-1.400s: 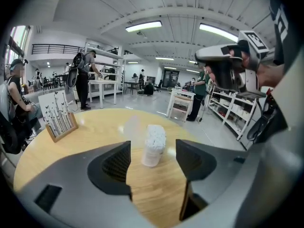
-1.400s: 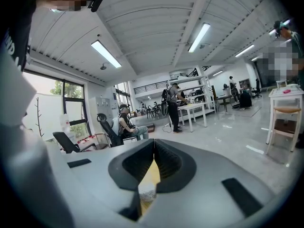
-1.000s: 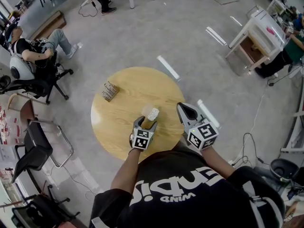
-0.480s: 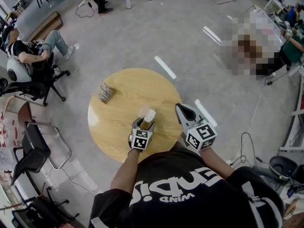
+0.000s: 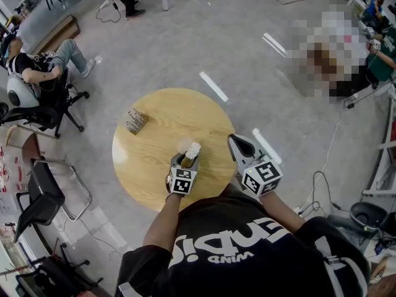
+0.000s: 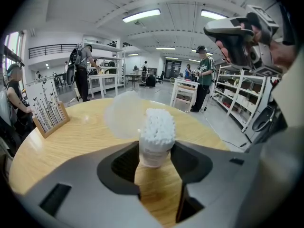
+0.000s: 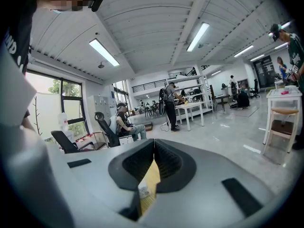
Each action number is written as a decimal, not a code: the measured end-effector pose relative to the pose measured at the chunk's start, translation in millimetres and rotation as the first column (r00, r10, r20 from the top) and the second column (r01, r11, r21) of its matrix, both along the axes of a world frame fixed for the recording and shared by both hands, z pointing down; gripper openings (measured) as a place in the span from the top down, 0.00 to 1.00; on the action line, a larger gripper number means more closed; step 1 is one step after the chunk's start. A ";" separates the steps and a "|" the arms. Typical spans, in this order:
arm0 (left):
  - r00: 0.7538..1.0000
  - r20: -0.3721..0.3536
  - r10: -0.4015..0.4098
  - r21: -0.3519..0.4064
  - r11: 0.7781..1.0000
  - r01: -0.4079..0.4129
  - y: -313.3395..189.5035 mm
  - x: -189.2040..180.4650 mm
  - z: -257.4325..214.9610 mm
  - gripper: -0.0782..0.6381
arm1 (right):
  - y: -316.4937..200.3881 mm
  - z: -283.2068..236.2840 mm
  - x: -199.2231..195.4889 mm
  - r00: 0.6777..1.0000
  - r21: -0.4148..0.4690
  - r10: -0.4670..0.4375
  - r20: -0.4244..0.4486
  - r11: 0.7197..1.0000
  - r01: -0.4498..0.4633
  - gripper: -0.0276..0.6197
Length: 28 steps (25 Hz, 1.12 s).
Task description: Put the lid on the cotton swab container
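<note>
Grey left claw (image 6: 155, 150) has just closed on the cotton swab container (image 6: 156, 132); right claw (image 7: 153, 152) stays shut.

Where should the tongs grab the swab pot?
Grip the cotton swab container round its plain lower wall, from the person's side: it stands upright, and fluffy tips fill its open top. The left tongs, jaws just closing, pinch it there.

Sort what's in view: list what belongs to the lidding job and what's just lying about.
Job: cotton swab container, between the left tongs, whose jaws have just been closing; its translucent lid, on the table behind it.
Lying about: wooden card rack at the table's left edge.
</note>
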<state>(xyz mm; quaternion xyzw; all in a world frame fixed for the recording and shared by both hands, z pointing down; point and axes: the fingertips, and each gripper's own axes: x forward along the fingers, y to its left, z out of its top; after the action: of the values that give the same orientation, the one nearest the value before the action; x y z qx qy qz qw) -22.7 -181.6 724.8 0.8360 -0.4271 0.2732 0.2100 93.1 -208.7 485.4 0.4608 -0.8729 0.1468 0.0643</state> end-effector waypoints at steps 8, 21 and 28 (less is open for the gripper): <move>1.000 0.003 0.002 -0.007 1.000 -0.002 0.9 -0.2 0.1 0.60 | -0.9 -0.5 0.1 1.000 0.002 -0.002 0.001 1.000 0.002 0.95; 1.000 -0.008 0.022 -0.006 1.000 -0.022 -0.6 1.4 -0.9 0.60 | -3.3 -5.2 -14.6 0.998 0.027 -0.064 0.016 0.998 0.064 0.94; 1.000 -0.013 0.026 -0.007 1.000 -0.026 -1.2 0.7 -1.3 0.60 | -1.4 -0.4 -32.8 0.988 0.003 -0.153 0.027 0.988 0.152 0.63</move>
<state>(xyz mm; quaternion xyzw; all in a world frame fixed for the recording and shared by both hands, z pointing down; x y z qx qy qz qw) -22.0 -182.9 723.5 0.8426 -0.4138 0.2718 0.2122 60.3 -210.1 485.0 0.3907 -0.9065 0.1472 0.0632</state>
